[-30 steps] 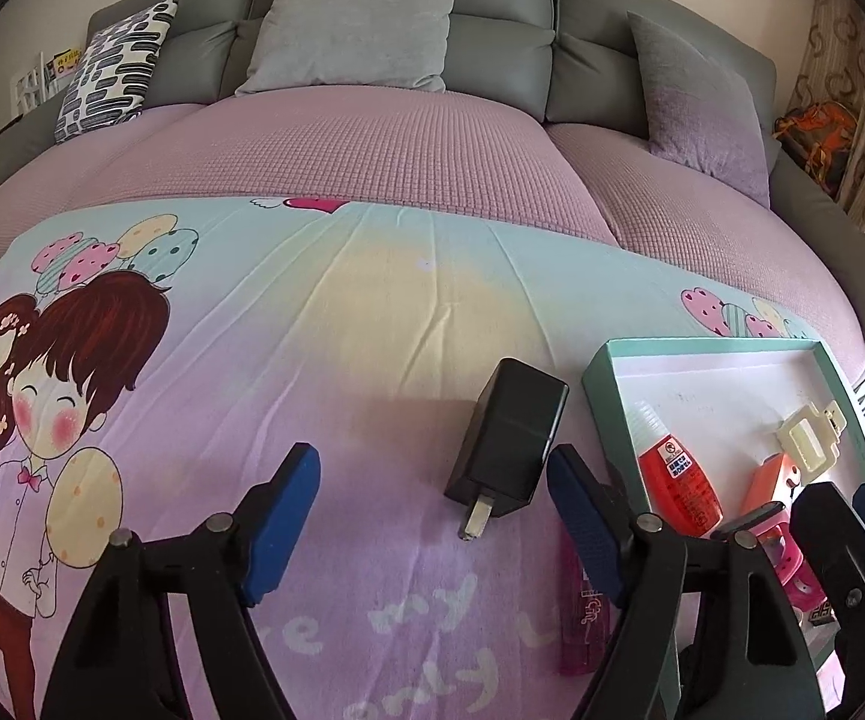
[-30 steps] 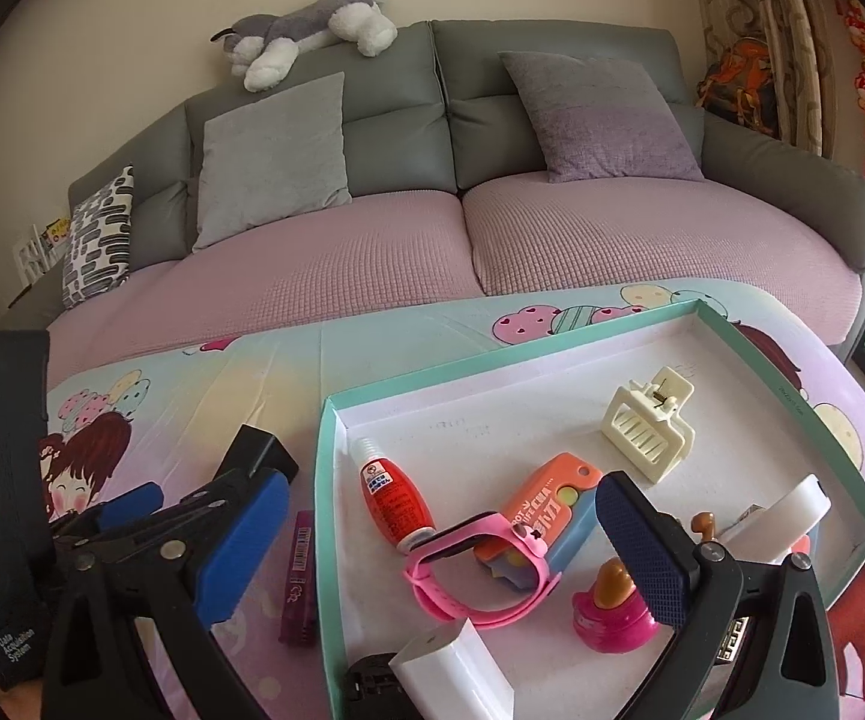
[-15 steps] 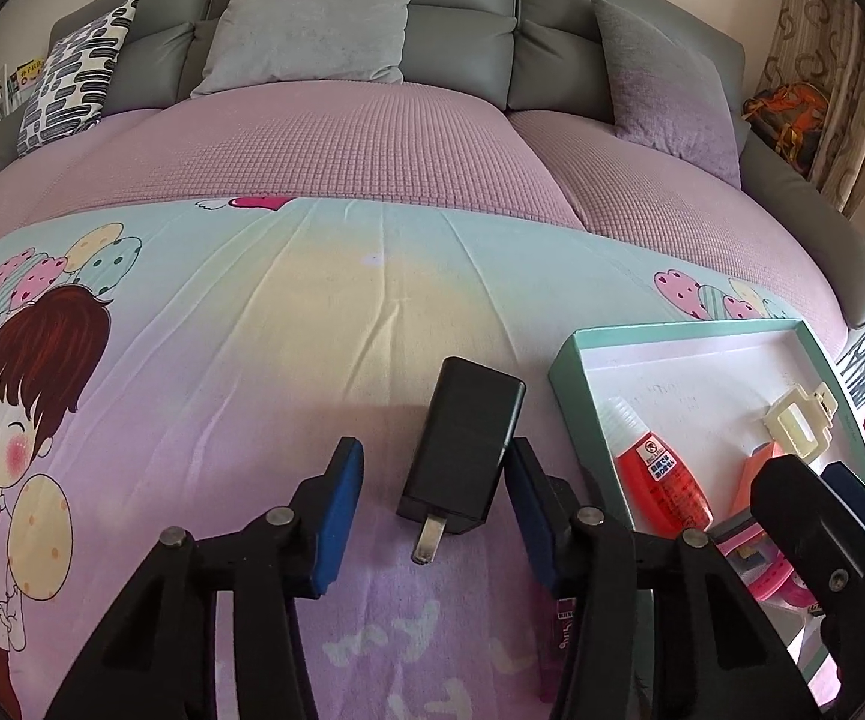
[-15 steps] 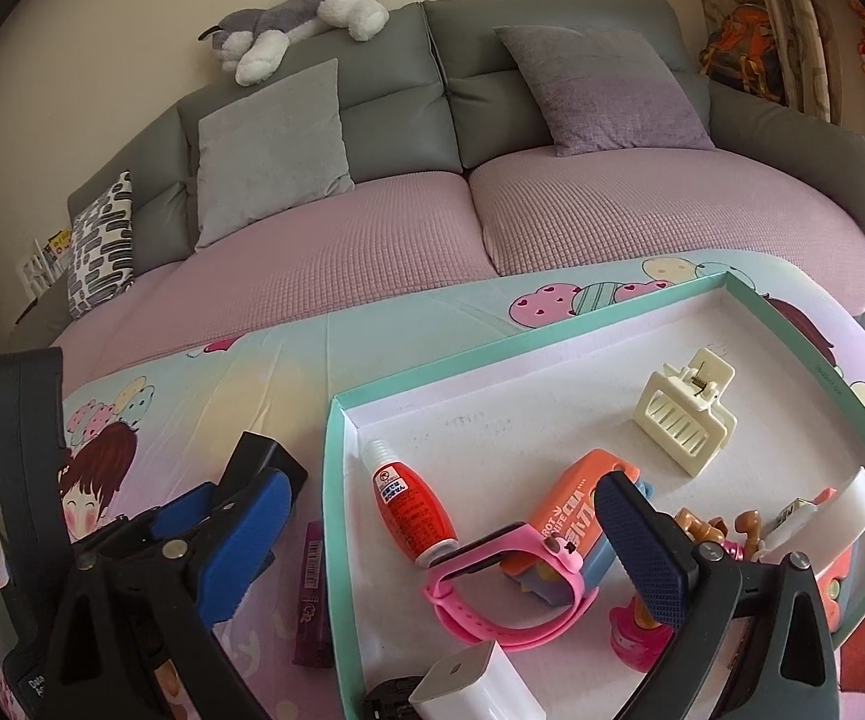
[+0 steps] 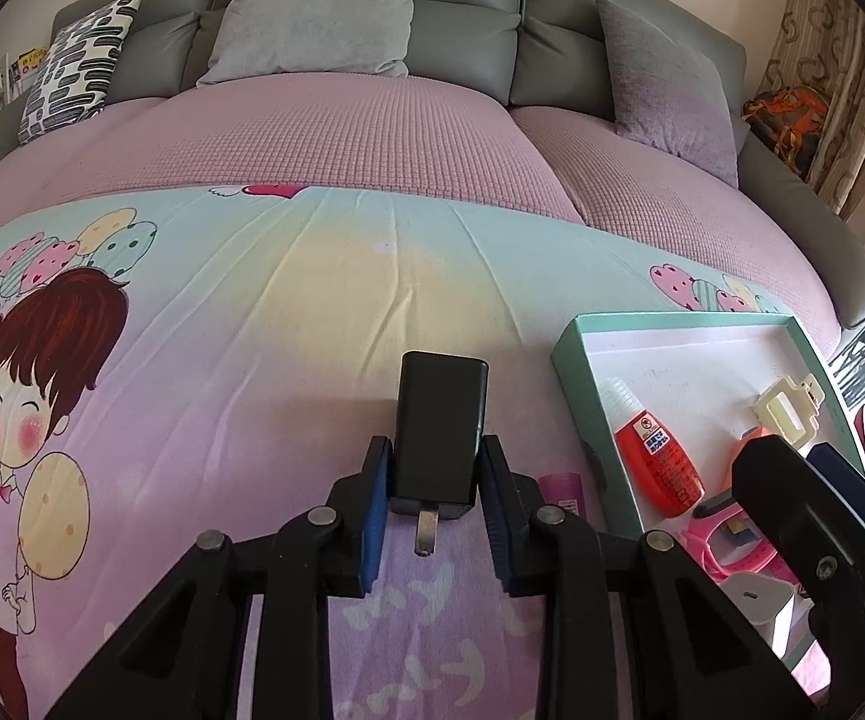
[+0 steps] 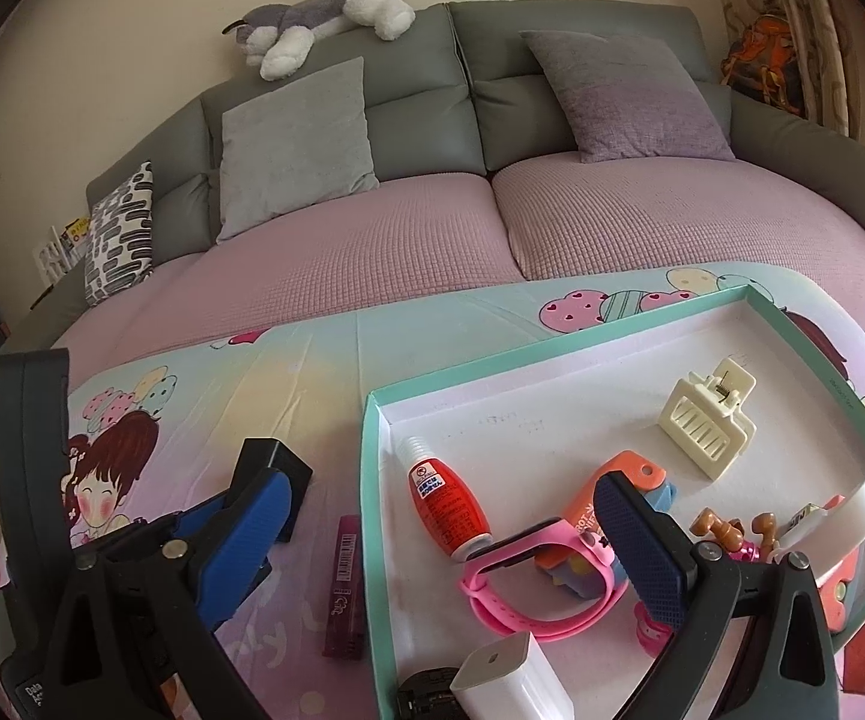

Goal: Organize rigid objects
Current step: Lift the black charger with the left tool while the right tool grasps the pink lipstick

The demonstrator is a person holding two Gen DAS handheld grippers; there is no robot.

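My left gripper [image 5: 435, 474] is shut on a black plug charger [image 5: 441, 429] that rests on the cartoon cloth, prong pointing back at the camera. The charger also shows in the right wrist view [image 6: 279, 468], pinched by the left gripper's blue pads. A teal-rimmed tray [image 6: 372, 480] to the right holds a red glue bottle [image 6: 444, 507], a pink watch [image 6: 522, 585], a cream hair clip [image 6: 705, 423], a white charger [image 6: 510, 681] and other small items. My right gripper [image 6: 450, 546] is open and empty over the tray's near left corner.
A dark magenta tube [image 6: 345, 585] lies on the cloth just left of the tray. The cartoon cloth [image 5: 312, 300] covers the surface. Behind it stands a pink-covered grey sofa [image 6: 432, 228] with cushions and a plush dog [image 6: 318, 18].
My left gripper moved forward around the black charger and closed on it. The right gripper shifted slightly and stayed open.
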